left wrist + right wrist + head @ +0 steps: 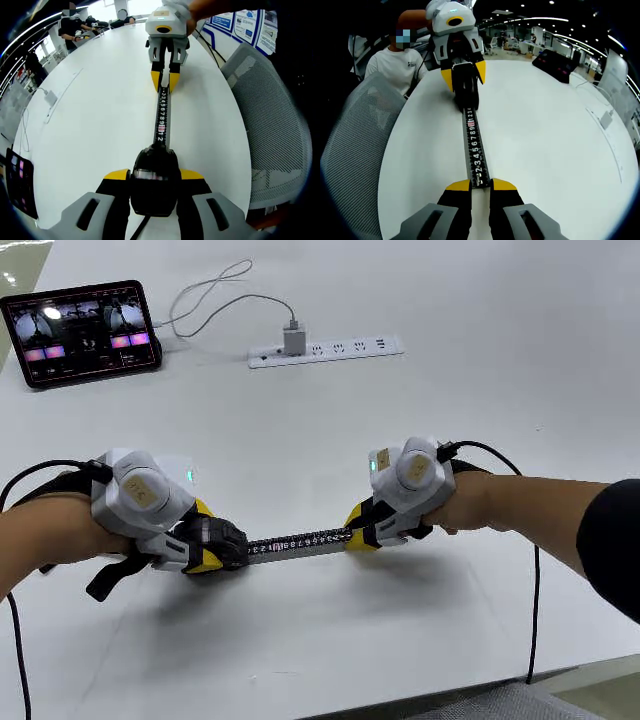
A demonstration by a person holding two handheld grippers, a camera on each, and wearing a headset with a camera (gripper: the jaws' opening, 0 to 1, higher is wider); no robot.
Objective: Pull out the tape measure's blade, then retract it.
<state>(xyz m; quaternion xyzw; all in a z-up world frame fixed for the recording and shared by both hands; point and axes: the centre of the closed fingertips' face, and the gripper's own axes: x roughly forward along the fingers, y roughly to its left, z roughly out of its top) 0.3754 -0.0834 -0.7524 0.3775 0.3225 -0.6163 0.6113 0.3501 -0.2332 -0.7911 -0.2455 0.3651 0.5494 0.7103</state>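
Observation:
My left gripper (208, 545) is shut on the black tape measure case (222, 542), which sits between its yellow-tipped fingers (117, 175) in the left gripper view as the case (155, 177). The dark numbered blade (300, 541) runs out to the right, just above the white table. My right gripper (358, 530) is shut on the blade's end. In the right gripper view the blade (473, 155) stretches from the right gripper (480, 186) to the case (466, 87). In the left gripper view the blade (162, 116) reaches the right gripper (164, 82).
A white table (330, 640) carries a tablet (82, 331) at the back left, and a power strip (325, 349) with a plugged charger and white cable behind the grippers. A mesh chair (272, 130) stands at the table's near edge. A seated person (395, 62) is beyond the table.

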